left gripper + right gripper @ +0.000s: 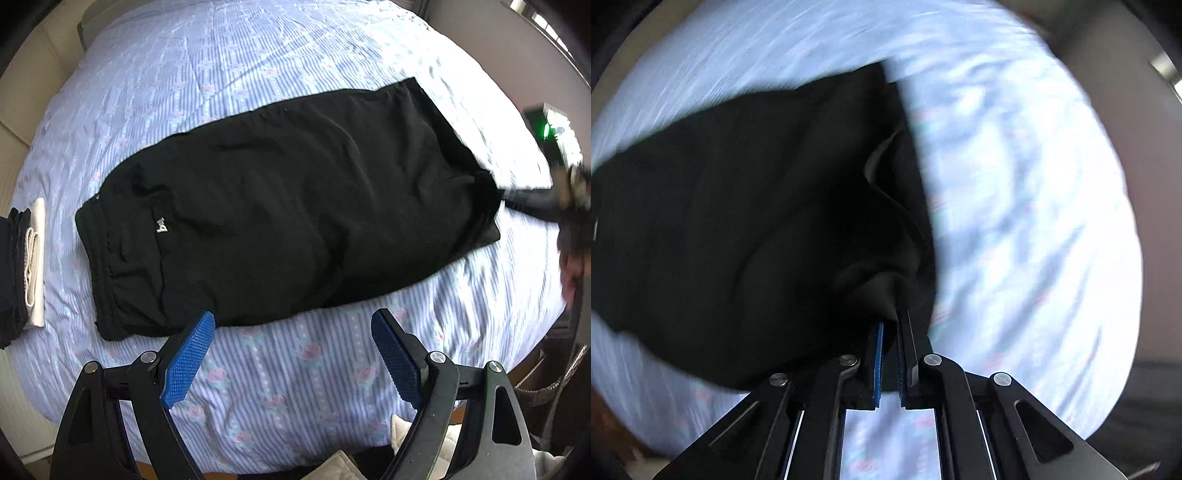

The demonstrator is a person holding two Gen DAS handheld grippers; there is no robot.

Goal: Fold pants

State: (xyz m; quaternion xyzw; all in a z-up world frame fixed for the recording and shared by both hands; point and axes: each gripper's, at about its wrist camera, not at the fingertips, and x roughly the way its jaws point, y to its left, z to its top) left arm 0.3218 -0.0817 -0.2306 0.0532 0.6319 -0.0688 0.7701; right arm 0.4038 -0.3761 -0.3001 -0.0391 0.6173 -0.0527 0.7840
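Right tool [889, 326] pinches the black fabric pants' [288, 206] hem to fold them across the striped bed [295, 369]; left tool [291, 354] hovers spread.

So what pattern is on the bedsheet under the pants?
Blue-and-white stripes with pink roses on the bedsheet; clearest in the left wrist view.

Your black soft-fabric pants [280, 206] lie flat and lengthwise across the bed's blue striped floral sheet [295, 387], legs stacked one on the other. The elastic waistband with a small white logo sits at the left; the hem end at the right is bunched and lifted, with the cloth wrinkled there.
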